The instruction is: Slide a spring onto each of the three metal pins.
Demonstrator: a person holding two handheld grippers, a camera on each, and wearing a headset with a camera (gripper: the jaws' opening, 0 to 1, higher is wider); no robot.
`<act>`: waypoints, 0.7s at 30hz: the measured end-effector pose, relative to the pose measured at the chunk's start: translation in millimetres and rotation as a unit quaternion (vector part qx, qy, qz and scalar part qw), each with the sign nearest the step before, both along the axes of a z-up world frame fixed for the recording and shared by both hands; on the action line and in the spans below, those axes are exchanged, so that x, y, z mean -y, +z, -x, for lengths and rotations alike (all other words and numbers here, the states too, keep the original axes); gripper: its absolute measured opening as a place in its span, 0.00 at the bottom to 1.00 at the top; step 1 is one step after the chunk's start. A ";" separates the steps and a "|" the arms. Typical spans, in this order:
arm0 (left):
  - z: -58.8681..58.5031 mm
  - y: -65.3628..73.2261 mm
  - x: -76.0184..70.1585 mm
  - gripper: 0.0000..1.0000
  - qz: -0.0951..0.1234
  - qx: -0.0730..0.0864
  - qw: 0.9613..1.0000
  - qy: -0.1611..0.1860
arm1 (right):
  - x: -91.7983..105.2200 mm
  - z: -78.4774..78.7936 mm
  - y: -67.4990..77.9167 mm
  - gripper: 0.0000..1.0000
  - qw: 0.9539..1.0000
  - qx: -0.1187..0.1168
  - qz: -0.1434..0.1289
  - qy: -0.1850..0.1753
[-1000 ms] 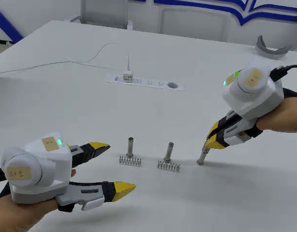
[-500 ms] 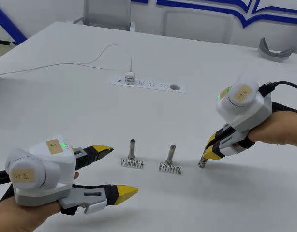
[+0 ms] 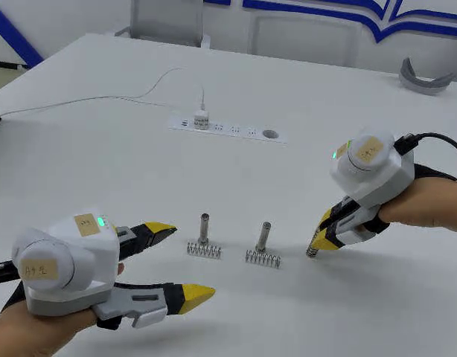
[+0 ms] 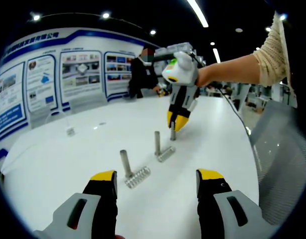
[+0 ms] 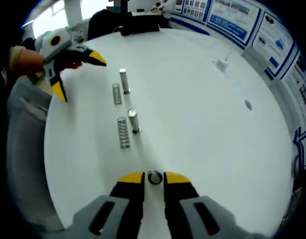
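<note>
Right tool at the right pin, left tool idle.
My right tool is pinched narrow on a spring at the right pin. My left tool hangs wide open, near left. The left pin and middle pin stand upright on the bench, a loose spring just beside each.

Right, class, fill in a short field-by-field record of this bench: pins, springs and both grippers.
surface: white table
pins: three upright grey metal cylinders: left pin, middle pin, right pin
springs: two coiled wire springs lying flat: left spring by the left pin, middle spring by the middle pin
left gripper: jaws open, apart from the pins
right gripper: jaws nearly together at the right pin's top; grip unclear
</note>
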State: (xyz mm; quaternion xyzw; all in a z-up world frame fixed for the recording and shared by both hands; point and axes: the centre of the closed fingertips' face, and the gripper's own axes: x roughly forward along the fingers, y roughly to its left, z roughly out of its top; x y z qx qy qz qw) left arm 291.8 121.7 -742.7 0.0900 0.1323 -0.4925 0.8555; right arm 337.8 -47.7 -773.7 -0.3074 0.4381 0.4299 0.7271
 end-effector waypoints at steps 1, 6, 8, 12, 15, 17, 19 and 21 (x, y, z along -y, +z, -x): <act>0.1 -0.2 0.2 0.65 0.000 0.000 1.000 0.000 | 0.0 0.4 0.3 0.17 1.000 0.001 -0.001 0.000; 0.8 -0.2 1.3 0.65 0.000 0.000 1.000 -0.003 | -0.4 2.0 9.6 0.20 1.000 0.019 0.000 0.003; 0.8 -0.2 1.4 0.65 -0.001 0.001 1.000 -0.003 | -1.7 2.5 16.0 0.21 1.000 0.027 -0.002 0.005; 0.2 0.1 1.9 0.65 -0.001 0.001 1.000 -0.004 | -9.1 4.8 29.4 0.21 0.999 0.046 -0.007 0.013; 0.5 0.2 2.3 0.65 -0.001 0.001 1.000 -0.006 | -17.0 6.4 33.9 0.21 0.998 0.053 -0.010 0.022; 0.2 0.2 2.2 0.65 -0.002 0.002 1.000 -0.006 | -24.6 8.8 34.8 0.21 0.998 0.056 -0.011 0.033; 0.3 0.8 2.3 0.65 0.000 0.002 1.000 -0.006 | -31.6 10.8 35.4 0.21 0.997 0.057 -0.011 0.043; 0.2 1.1 2.1 0.65 -0.001 0.003 1.000 -0.006 | -37.5 10.6 35.8 0.21 0.997 0.057 -0.016 0.048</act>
